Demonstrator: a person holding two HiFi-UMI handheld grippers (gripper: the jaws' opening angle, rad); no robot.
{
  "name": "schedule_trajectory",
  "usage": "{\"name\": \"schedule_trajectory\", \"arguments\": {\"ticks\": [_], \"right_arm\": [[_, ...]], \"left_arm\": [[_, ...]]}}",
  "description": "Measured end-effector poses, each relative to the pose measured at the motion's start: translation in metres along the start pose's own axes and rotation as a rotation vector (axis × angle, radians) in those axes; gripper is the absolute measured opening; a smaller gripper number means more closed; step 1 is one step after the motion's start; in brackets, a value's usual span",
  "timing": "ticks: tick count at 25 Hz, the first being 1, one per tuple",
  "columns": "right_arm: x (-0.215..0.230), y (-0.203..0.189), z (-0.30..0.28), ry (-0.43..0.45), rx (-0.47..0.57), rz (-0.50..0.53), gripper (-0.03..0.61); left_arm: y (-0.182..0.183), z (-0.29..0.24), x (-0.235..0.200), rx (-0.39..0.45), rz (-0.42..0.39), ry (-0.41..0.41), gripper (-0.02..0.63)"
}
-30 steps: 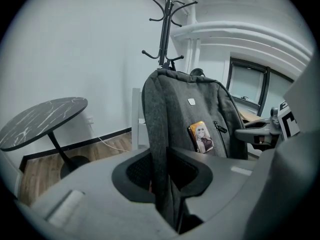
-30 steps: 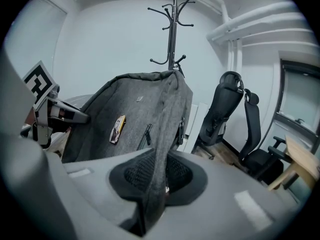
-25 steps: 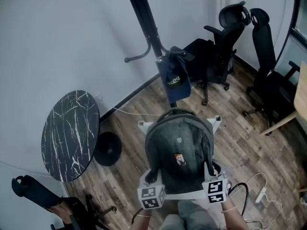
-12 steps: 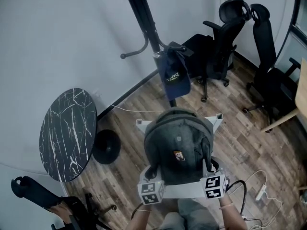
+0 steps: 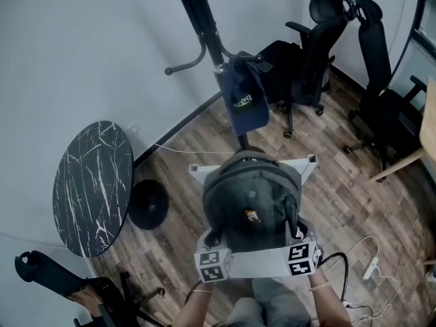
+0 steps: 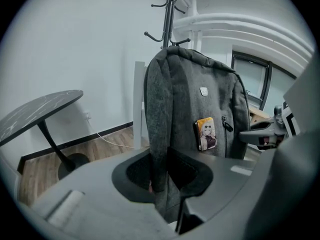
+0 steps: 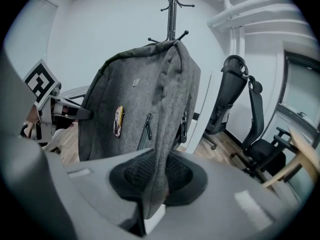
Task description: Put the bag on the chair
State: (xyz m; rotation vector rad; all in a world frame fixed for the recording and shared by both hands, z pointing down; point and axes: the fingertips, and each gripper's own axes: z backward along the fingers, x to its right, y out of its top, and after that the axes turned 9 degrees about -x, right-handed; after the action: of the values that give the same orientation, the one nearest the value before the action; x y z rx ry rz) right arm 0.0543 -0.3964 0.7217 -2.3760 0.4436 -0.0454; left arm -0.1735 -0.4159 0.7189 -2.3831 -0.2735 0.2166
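Note:
A grey backpack point(image 5: 251, 203) with a small yellow badge hangs upright in front of me, held by both lower side edges. My left gripper point(image 5: 216, 242) is shut on the bag's left edge point(image 6: 156, 149), with the fabric pinched between its dark pads. On the other side, my right gripper point(image 5: 294, 234) is shut on the right edge point(image 7: 162, 154) in the same way. Behind the bag stands a white chair point(image 5: 308, 162). Only its two back corners show in the head view, and a white post point(image 6: 138, 104) shows in the left gripper view.
A black coat stand point(image 5: 204, 26) with a dark blue bag point(image 5: 245, 102) hung on it rises just beyond the chair. A round black marble table point(image 5: 92, 186) stands to the left and black office chairs point(image 5: 310, 53) to the right. Cables point(image 5: 364, 268) lie on the wooden floor.
The bag and both grippers have drifted slightly left and further from me in the head view. Both grips are unchanged.

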Motion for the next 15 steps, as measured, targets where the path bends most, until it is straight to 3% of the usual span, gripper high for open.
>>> {"name": "schedule_trajectory", "arguments": {"ticks": [15], "right_arm": [[-0.007, -0.021, -0.023, 0.02, -0.052, -0.034, 0.057]], "left_arm": [[-0.02, -0.019, -0.008, -0.079, 0.01, -0.02, 0.077]]}}
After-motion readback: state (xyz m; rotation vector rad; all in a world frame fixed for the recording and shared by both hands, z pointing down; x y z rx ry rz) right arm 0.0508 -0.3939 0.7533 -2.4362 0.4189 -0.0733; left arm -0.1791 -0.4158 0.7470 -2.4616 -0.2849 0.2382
